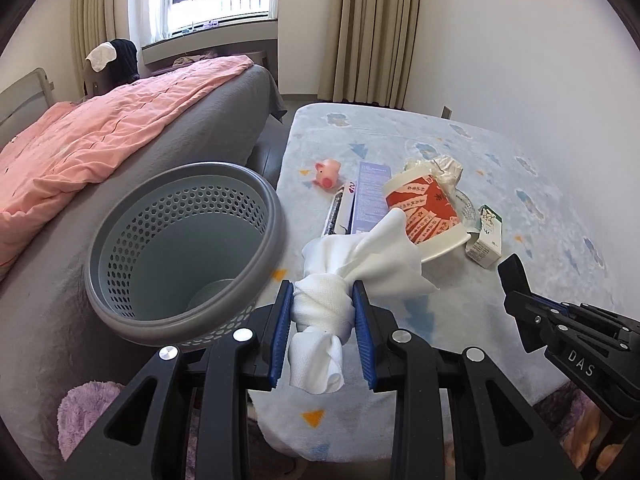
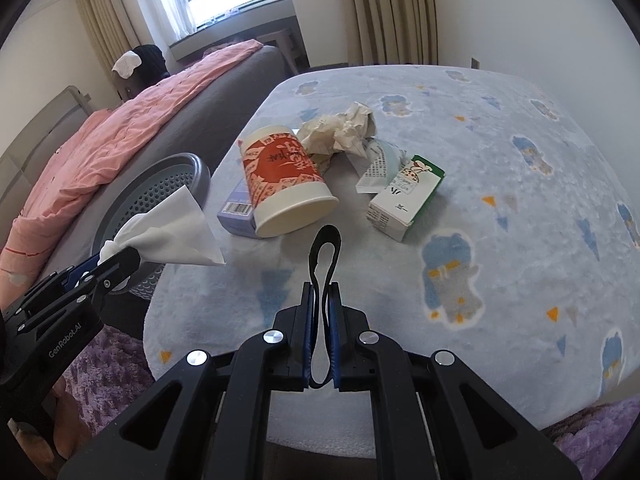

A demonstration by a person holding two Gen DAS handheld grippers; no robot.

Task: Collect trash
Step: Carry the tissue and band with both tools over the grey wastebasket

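Note:
My left gripper is shut on a knotted white cloth wipe, held just right of the grey perforated bin; the wipe and bin also show in the right wrist view. My right gripper is shut on a black loop band; it also shows in the left wrist view. On the blue patterned blanket lie a red-and-white paper cup on its side, crumpled paper, a green-and-white carton and a purple box.
A pink pig toy and a dark tube lie beyond the cup. A bed with a pink quilt and grey cover stands left. A purple fluffy rug lies below the blanket's near edge. Wall on the right.

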